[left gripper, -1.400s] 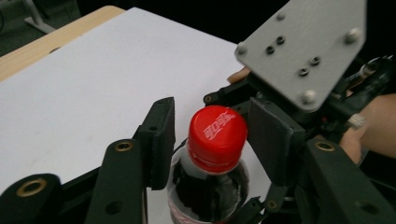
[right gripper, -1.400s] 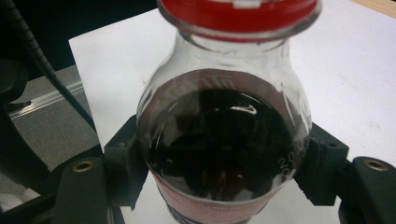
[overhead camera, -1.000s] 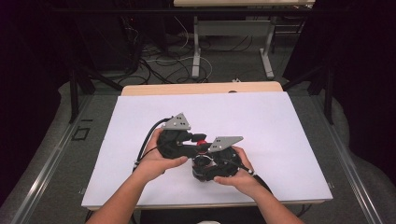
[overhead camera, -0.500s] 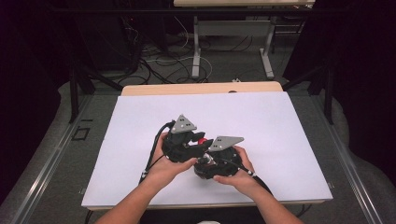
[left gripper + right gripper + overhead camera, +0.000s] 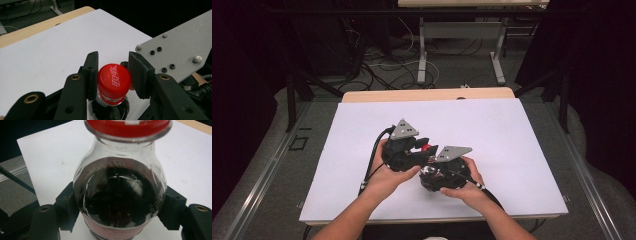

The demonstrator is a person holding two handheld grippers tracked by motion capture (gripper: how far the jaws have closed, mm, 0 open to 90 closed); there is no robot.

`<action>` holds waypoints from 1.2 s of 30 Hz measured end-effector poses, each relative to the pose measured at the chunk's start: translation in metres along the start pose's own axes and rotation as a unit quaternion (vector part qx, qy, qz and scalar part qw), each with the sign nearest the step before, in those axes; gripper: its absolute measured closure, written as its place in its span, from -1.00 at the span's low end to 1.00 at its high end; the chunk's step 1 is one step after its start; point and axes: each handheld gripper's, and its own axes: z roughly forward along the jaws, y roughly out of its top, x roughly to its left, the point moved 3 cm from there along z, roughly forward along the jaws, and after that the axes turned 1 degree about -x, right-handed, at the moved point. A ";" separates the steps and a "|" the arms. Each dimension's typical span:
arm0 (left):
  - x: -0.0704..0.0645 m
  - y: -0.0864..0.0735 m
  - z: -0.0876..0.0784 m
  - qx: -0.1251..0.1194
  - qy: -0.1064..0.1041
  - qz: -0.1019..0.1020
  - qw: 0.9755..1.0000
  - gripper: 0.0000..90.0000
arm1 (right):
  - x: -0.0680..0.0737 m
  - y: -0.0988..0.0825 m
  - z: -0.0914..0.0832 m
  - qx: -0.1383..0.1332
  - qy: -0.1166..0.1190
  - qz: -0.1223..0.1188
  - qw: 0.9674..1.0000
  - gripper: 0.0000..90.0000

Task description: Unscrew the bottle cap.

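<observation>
Mostly bottle (image 5: 120,195) body (cap (image 5: 114,79) cropped) between fingers (image 5: 65,205)

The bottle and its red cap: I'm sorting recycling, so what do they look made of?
The bottle looks like clear glossy plastic, possibly glass: see-through wall, bright highlights, dark liquid inside. The red cap looks like moulded plastic with a slight sheen: ribbed rim, white printed lettering.

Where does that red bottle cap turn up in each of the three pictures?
High view: the red cap is a small red spot mid-table, between the two grippers.
Left gripper view: it sits low in the centre, between the two black jaws, white lettering on top.
Right gripper view: it runs along the top edge, above the clear bottle of dark drink.
Shared landmark: the white table top.
</observation>
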 end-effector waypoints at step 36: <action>0.078 -0.049 -0.023 -0.005 0.076 -0.087 0.993 0.37 | -0.038 -0.003 -0.014 -0.015 -0.068 0.034 0.997 -0.33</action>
